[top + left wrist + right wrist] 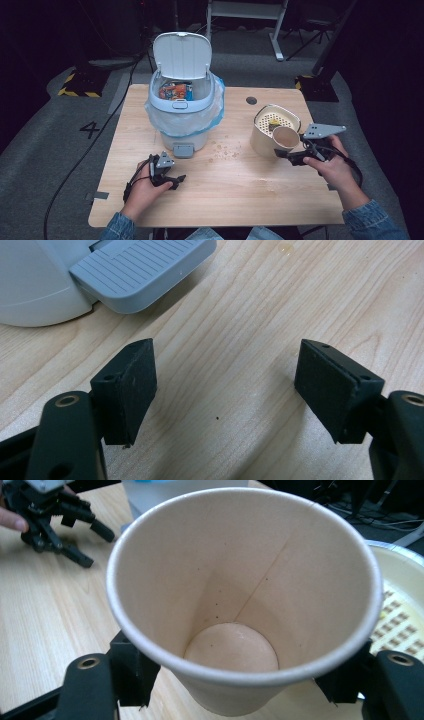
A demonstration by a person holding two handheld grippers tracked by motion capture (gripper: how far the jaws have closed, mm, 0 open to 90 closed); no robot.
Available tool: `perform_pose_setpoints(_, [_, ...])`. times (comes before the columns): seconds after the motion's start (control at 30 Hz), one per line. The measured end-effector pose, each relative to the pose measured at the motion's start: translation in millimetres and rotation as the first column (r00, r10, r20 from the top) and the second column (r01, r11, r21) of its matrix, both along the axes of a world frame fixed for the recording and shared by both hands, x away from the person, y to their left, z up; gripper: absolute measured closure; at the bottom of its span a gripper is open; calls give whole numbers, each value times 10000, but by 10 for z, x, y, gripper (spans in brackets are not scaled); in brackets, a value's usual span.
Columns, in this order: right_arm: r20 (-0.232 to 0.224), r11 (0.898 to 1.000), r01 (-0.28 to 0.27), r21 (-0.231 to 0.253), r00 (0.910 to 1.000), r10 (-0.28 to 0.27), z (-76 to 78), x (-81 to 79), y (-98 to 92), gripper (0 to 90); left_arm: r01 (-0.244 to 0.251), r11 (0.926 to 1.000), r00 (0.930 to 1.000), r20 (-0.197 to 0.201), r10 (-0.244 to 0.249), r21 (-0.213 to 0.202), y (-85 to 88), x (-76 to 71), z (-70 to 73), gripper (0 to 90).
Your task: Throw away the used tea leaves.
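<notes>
Two grippers on the table here, and the right gripper [291, 156] is the one doing something: it has a paper cup [285, 137] between its jaws, which sit against the cup's sides down low near the base, so it looks like a real hold, though I can't say how tight. The cup sits in the right middle of the high view, tipped over so its open mouth faces back toward the hand, its long axis running roughly level along the gripper rather than upright. In the right gripper view the cup [240, 600] looks empty, just a few dark specks inside. It's touching or just in front of a cream strainer bowl [264, 137], which has some yellowish scraps in it. The bin [182, 107], lid up, with a plastic liner and some packaging inside, stands well apart toward the upper left of the cup, so my guess is any trip to the bin means swinging left across the wood table [235, 190]. The right hand is clearly nearer the cup; its wrist comes in from the lower right, forearm angled up-left. The left gripper [173, 180] rests low on the table at lower left, jaws wide apart with nothing between them, just short of the bin's foot pedal [140, 270].
</notes>
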State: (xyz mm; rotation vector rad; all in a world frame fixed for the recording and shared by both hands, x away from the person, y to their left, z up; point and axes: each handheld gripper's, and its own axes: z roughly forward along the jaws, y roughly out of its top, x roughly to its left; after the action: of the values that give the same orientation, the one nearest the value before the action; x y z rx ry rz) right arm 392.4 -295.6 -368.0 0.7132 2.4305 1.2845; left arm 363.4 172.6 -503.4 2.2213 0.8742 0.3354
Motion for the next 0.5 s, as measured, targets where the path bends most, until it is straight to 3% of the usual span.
perform_pose_setpoints(0.5, [-625, 9995, -328, -10, 9975, 327, -515, -69, -16, 308, 3, 10000, 10000, 4, -3, -13, 0, 1, -1, 255])
